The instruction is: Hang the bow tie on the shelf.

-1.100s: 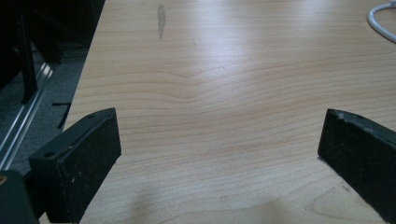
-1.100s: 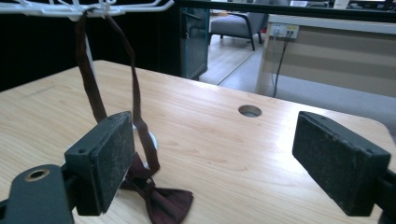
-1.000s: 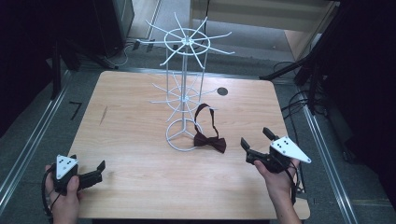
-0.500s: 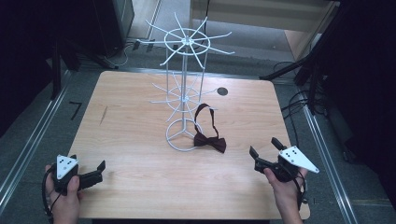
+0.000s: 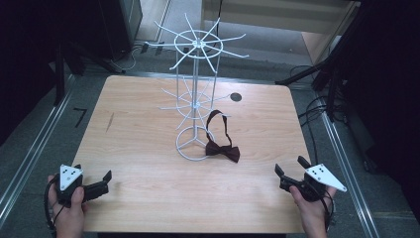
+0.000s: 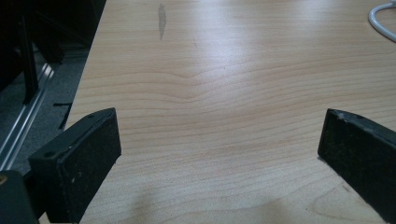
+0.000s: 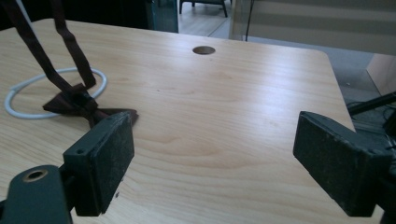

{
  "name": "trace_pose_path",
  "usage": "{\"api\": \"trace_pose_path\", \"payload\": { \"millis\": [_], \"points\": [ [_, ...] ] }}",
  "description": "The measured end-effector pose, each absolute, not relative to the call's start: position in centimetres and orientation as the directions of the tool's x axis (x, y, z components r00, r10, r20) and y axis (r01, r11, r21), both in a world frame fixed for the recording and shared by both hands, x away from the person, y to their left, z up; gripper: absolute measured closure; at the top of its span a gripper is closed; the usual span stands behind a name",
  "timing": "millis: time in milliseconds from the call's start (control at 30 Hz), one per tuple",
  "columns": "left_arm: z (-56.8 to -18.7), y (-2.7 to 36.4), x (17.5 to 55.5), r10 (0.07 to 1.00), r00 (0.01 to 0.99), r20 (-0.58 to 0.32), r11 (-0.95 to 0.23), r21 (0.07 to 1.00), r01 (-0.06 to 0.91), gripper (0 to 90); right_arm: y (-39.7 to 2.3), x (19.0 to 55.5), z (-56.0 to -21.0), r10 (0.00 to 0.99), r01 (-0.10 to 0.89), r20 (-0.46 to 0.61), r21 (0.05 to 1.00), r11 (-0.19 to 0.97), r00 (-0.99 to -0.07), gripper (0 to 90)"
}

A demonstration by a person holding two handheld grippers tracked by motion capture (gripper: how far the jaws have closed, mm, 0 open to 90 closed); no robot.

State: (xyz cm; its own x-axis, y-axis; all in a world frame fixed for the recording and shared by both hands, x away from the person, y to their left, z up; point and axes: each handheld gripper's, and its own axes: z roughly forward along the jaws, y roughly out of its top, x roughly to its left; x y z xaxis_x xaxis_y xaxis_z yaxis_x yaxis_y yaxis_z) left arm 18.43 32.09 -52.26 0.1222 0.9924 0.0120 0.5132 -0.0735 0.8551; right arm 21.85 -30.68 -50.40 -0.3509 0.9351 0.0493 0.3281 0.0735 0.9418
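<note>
A dark maroon bow tie (image 5: 224, 150) lies on the wooden table (image 5: 148, 148), against the right side of the base ring of a white wire rack (image 5: 194, 94). Its strap loops upward toward the rack's lower arms. My right gripper (image 5: 289, 167) is open near the table's front right edge, well short of the bow tie. In the right gripper view the bow tie (image 7: 79, 105) lies past the left jaw of my right gripper (image 7: 212, 140), on the base ring (image 7: 28, 100). My left gripper (image 5: 101, 182) is open at the front left corner and holds nothing. In its own view my left gripper (image 6: 219, 140) faces bare wood.
A round cable hole (image 5: 236, 97) sits in the table behind the rack, and it is the dark hole (image 7: 204, 50) in the right gripper view. A dark streak (image 6: 161, 18) marks the wood at the left. Metal rails and cables run along the floor beside both table sides.
My right gripper has drawn back from the bow tie toward the front right edge, staying open. The left gripper and the bow tie have not moved.
</note>
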Motion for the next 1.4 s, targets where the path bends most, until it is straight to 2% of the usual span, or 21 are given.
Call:
{"api": "trace_pose_path", "payload": {
  "millis": [1000, 1400],
  "points": [
    [-52.3, 32.1, 18.4, 0.992, 0.123, 0.009, -0.072, 0.856, 0.512, 0.0, -37.1, 19.7, -54.5, 0.974, 0.435, 0.078, 0.9, 0.023, -0.214, 13.0],
    [-52.2, 32.2, 18.4, 0.992, 0.128, 0.007, -0.073, 0.855, 0.513, 0.0, -37.8, 19.5, -55.0, 0.976, 0.45, 0.096, 0.893, 0.002, -0.194, 13.2]
  ]
}}
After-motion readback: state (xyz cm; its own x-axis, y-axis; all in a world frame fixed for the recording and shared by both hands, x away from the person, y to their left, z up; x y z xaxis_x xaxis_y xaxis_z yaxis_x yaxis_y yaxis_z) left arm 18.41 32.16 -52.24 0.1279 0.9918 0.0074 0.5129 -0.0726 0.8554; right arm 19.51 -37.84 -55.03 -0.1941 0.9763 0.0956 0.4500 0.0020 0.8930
